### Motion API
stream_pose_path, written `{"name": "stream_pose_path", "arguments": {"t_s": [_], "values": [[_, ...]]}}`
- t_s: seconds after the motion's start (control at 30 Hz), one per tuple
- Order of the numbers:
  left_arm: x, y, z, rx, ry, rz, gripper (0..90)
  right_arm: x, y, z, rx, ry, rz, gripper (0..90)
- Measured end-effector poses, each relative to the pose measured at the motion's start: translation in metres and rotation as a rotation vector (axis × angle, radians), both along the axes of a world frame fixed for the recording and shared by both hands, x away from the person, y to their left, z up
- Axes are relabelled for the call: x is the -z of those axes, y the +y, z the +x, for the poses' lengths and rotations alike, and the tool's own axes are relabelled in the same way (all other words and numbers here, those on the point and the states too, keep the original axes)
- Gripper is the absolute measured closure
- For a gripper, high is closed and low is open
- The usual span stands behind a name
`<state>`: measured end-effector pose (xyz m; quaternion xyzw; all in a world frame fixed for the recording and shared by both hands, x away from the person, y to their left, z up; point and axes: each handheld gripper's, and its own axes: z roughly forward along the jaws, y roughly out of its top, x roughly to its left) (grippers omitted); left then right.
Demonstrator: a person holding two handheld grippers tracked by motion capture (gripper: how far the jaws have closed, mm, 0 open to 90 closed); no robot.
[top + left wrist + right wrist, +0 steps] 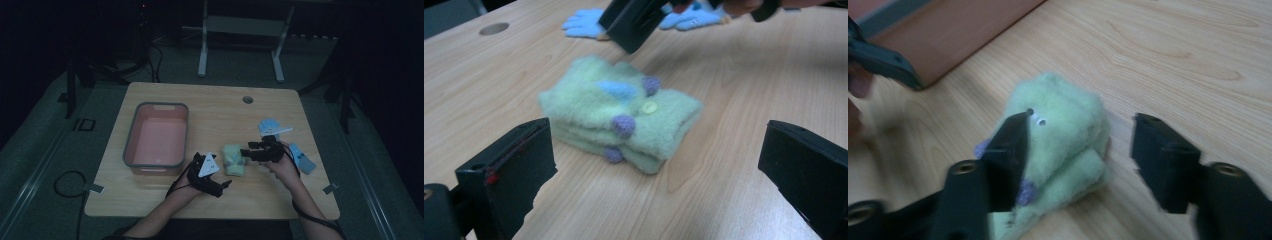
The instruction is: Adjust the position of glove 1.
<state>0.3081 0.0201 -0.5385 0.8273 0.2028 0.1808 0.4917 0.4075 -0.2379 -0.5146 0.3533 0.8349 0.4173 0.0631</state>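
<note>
The right gripper [243, 151] reaches leftward over the worktop [220, 107] with its jaws apart. In the right gripper view [1075, 155] one jaw lies against the fuzzy side of the green glove bundle [1063, 145], while the other stands clear of it, so the pads do not clamp it. The left gripper [226, 183] sits just near and left of the same bundle [235, 159], with its grey plate on top. In the left gripper view [654, 165] its jaws stand wide apart, with the bundle [624, 112] lying ahead of them, untouched.

The bundle is a folded pale green stack with purple bumps, a blue patch and a yellow button, lying near the middle of the worktop, between the 2 grippers.

Further out, light blue gloves [270, 126] lie on the far right, beyond the right gripper. A pink bin [129, 145] with a grey rim stands at the left, just beside the left hand.
</note>
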Motion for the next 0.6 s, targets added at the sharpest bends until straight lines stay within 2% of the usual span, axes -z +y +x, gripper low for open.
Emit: {"name": "stream_pose_path", "arguments": {"t_s": [0.03,0.13,0.17,0.23,0.27,0.3,0.43,0.5,0.6], "values": [[-0.002,-0.002,0.001,0.029,0.001,-0.006,1.8,0.002,0.001,0.002,-0.002,0.006,-0.004,43.7],[-0.005,-0.012,0.003,0.087,-0.025,0.023,2.1,0.004,0.005,0.007,-0.013,0.007,0.003,45.3],[-0.004,-0.015,0.005,0.097,-0.025,0.028,4.4,0.004,0.006,0.009,-0.024,0.011,-0.001,45.3],[-0.003,-0.022,0.009,0.141,-0.026,0.047,16.4,0.004,0.010,0.014,-0.034,0.006,-0.020,45.6],[-0.001,-0.025,0.011,0.149,-0.025,0.066,16.8,0.005,0.012,0.017,-0.046,0.012,-0.025,45.6],[0.001,-0.028,0.014,0.171,-0.018,0.078,22.8,0.005,0.014,0.020,-0.050,0.010,-0.038,45.6],[0.010,-0.038,0.026,0.188,0.001,0.142,32.4,0.013,0.018,0.030,-0.086,0.043,-0.056,44.4],[0.015,-0.040,0.031,0.189,0.008,0.172,36.1,0.021,0.018,0.032,-0.104,0.051,-0.083,42.4],[0.021,-0.043,0.037,0.181,0.007,0.211,39.3,0.032,0.017,0.037,-0.133,0.111,-0.072,41.3]]}}
